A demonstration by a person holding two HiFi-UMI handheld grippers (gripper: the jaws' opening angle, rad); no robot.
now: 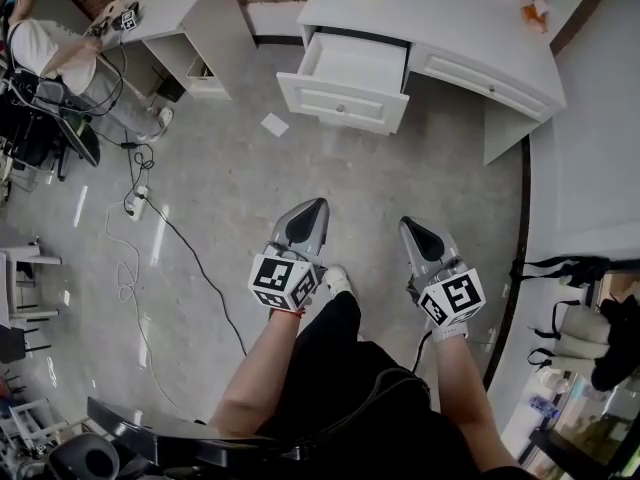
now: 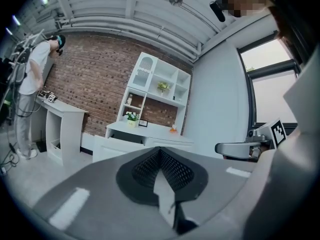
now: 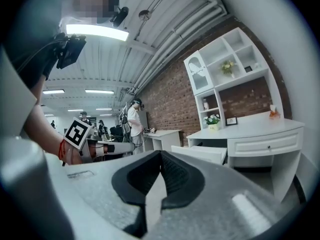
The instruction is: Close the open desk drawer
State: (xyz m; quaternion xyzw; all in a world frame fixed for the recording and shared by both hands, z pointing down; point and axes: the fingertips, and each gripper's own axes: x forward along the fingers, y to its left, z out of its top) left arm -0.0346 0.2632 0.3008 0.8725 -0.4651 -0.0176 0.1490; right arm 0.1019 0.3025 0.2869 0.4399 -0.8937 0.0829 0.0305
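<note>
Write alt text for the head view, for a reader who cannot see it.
From above, a white desk has one drawer pulled open; the left gripper and right gripper, jaws together and empty, are held short of it over the grey floor. Another person stands by a second desk at upper left.

Steep overhead view plus two low, level views, all facing the white desk.

The head view looks down from high above the floor over the person's legs, with the left hand-held gripper and right hand-held gripper close below centre and the desk with its open drawer well away at the top edge. Each gripper view sits right behind its own jaws, which fill its lower half, and looks across the room at that same desk, small and distant. The left gripper view catches the right hand-held gripper at its right side; the right gripper view catches the left one at its left. All three share desk, drawer and brick wall.
</note>
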